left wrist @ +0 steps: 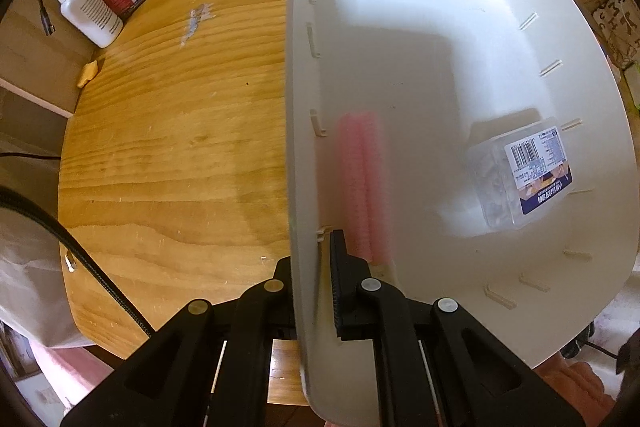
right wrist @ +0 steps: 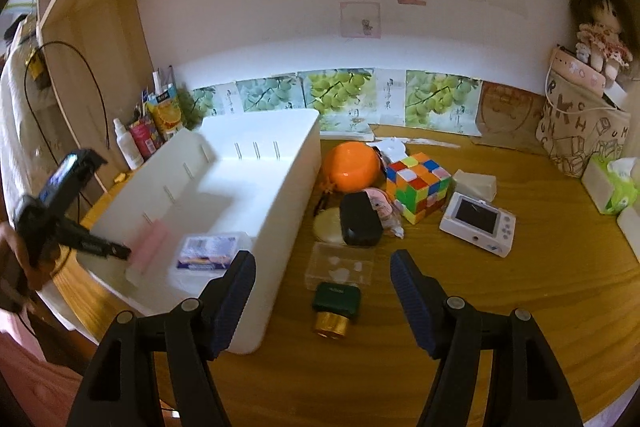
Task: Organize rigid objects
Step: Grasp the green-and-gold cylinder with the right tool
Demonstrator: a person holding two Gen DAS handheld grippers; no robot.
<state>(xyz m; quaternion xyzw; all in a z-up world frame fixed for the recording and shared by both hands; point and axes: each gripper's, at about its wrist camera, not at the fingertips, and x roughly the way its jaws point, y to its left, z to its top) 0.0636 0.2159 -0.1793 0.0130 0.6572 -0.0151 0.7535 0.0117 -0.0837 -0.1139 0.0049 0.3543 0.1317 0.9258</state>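
A wooden surface is seen set in an alcove, backed by a white wall with grape pictures along its foot. At far left a white bottle and juice cartons are stood against the side panel. The white bin is placed on the left half of the surface; inside it lie a pink object, blurred, and a clear labelled box. The left gripper, pointed straight down, is clenched on the bin's left wall, its jaws pressed either side. Only the right wrist view shows the loose things right of the bin: an orange ball, a colour cube, a black case, a clear tray, a green-and-gold bottle and a small white console. The right gripper is tilted down over the green-and-gold bottle, jaws released with nothing clasped.
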